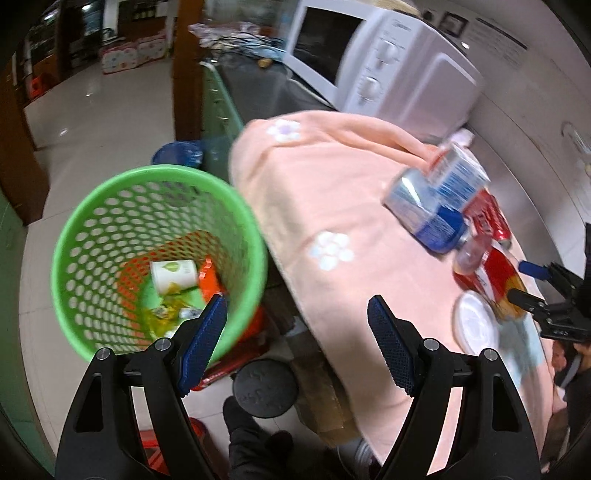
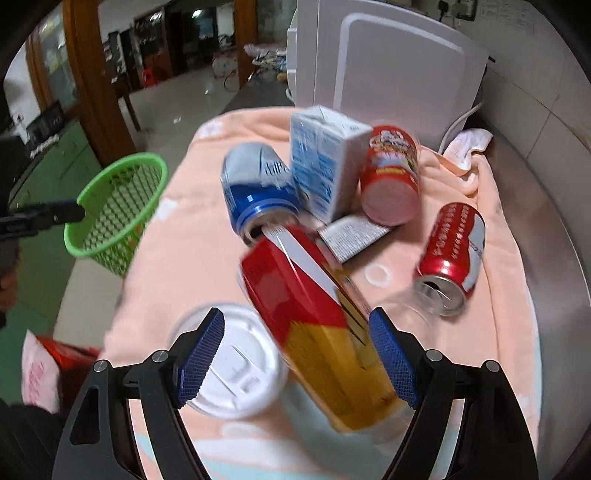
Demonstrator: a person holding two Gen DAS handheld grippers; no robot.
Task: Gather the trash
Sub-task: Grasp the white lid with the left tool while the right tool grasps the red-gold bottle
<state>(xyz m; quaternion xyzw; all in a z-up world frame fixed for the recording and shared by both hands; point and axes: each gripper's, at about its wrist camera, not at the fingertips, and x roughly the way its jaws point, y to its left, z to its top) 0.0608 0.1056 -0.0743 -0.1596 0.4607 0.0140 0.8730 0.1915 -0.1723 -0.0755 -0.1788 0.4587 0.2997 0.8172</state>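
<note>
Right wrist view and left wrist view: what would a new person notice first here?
First, the red and yellow carton lying between the fingers of the open right claw, on the pink cloth among cans. Then the green basket on the floor left of the table, with trash already inside, before the open left claw.

a white microwave [image 1: 373,70] stands ahead of the jaws and to their right, its back near a pale tiled wall [image 1: 535,110] that carries a socket [image 2: 456,9] and a framed notice [image 1: 495,35]. a peach blanket [image 1: 332,206] with pale flower patches covers the counter below it. to the left of the jaws a glossy light floor [image 1: 96,110] reflects overhead light and runs back to a dim room. brown wooden posts [image 2: 92,81] rise beyond, with a green cabinet front [image 1: 218,107] beside one.
</note>
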